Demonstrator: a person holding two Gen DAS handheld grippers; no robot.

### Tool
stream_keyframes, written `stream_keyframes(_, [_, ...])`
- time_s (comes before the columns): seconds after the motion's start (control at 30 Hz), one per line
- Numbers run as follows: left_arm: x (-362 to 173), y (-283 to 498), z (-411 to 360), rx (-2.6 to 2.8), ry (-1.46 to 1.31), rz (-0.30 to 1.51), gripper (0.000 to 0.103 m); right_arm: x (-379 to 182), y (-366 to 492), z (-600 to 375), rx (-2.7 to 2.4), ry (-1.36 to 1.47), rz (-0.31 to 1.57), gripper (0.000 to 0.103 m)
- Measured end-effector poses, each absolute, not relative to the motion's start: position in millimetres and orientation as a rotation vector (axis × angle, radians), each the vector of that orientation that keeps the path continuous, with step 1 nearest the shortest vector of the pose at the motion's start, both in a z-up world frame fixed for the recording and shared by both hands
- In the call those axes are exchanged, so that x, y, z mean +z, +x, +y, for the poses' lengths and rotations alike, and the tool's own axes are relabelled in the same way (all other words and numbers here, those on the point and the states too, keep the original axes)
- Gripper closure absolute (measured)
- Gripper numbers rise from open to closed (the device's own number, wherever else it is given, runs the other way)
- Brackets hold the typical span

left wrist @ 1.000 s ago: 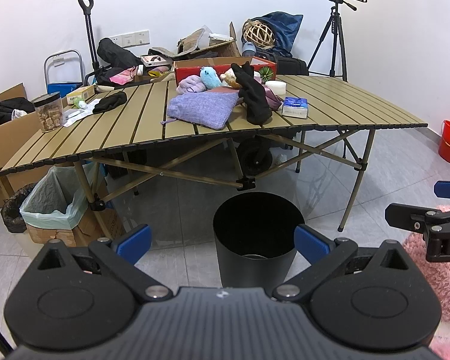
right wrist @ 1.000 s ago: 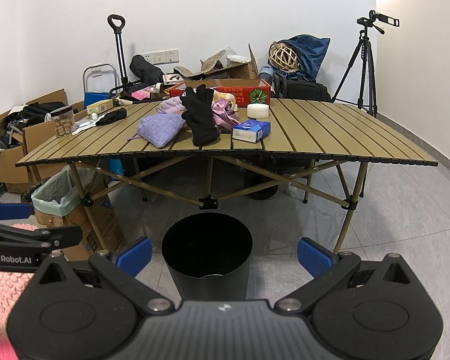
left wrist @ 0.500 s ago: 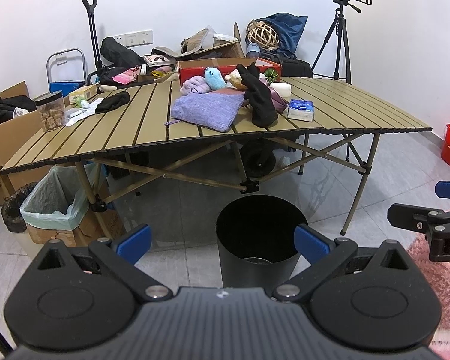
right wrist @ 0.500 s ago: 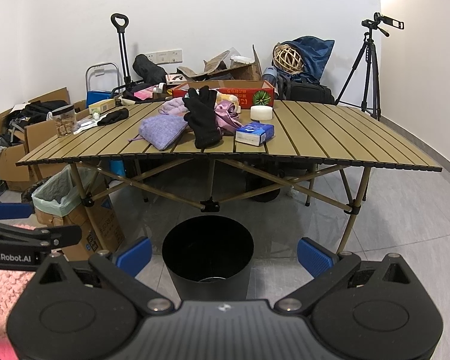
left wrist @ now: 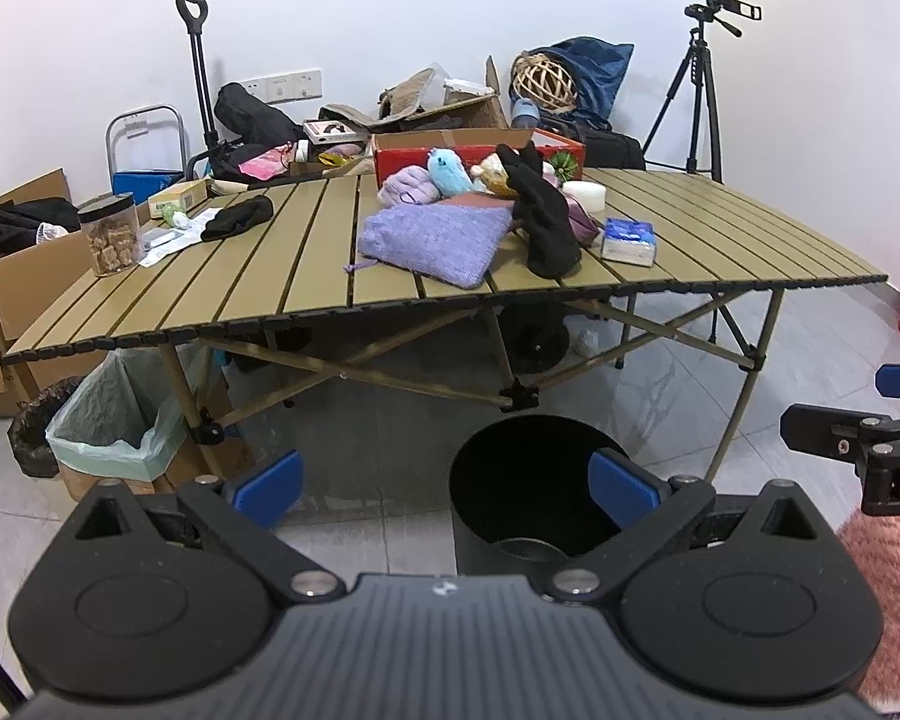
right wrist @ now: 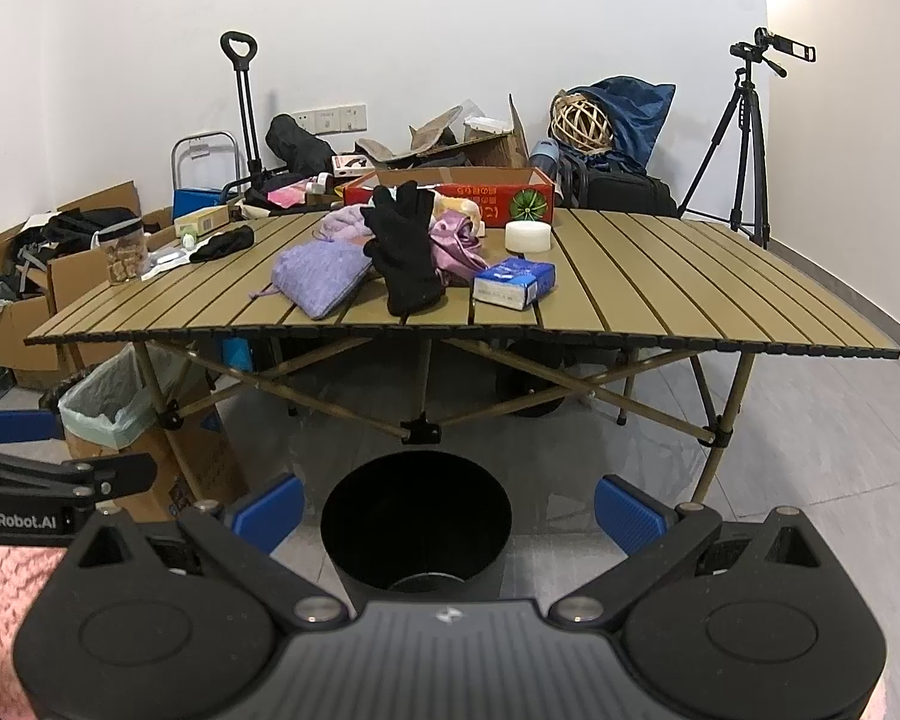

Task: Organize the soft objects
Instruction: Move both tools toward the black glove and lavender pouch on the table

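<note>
Meanwhile red box holds plush toys; black bin looks empty

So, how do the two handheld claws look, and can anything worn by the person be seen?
Both are alike. The left claw and the right claw each have a matte black ribbed body, two round black discs, silver pivot screws and blue ridged pads on black fingers. In the right wrist view, the left claw's side carries white "GenRobot.AI" lettering. Fuzzy pink fabric appears at the frame edges, possibly a sleeve.
</note>
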State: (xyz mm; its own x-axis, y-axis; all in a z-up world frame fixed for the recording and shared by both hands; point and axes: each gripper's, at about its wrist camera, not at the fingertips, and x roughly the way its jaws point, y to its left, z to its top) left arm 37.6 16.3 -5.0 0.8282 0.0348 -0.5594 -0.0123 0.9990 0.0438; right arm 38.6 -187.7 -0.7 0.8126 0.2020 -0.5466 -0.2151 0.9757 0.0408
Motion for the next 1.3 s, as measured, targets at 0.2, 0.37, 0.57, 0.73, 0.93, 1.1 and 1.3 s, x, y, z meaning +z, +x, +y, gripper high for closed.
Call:
stream_keyframes(0.2, [2.1,54.0,22.3,0.052,0.019,0.567,0.000,3.1,58.8,-185.2,0.227,-0.016,0.559,0.000])
stream_keyframes(0.37, [10.8,70.2,26.3,0.072,0.001,0.531,0.000,7.4,77.6,-184.0,0.227,-0.010,0.535,0.000])
stream_keyframes(0.57, [17.2,95.3,30.6,0.095,-0.019,0.506,0.000,9.4,100.3,-181.0,0.230,-0.001,0.511,0.000])
stream_keyframes(0.73, [20.7,117.2,32.5,0.105,-0.027,0.488,0.000,8.9,121.0,-178.4,0.229,0.005,0.497,0.000])
stream_keyframes(0.93, [23.4,147.8,34.5,0.118,-0.053,0.474,0.000,9.4,147.1,-177.8,0.221,0.017,0.478,0.000])
stream_keyframes(1.1, [26.6,173.6,37.9,0.135,-0.080,0.461,0.000,10.3,169.1,-173.7,0.219,0.015,0.457,0.000])
stream_keyframes(1.3, [28.5,203.2,45.2,0.165,-0.117,0.458,0.000,9.9,195.9,-166.3,0.221,0.003,0.433,0.000])
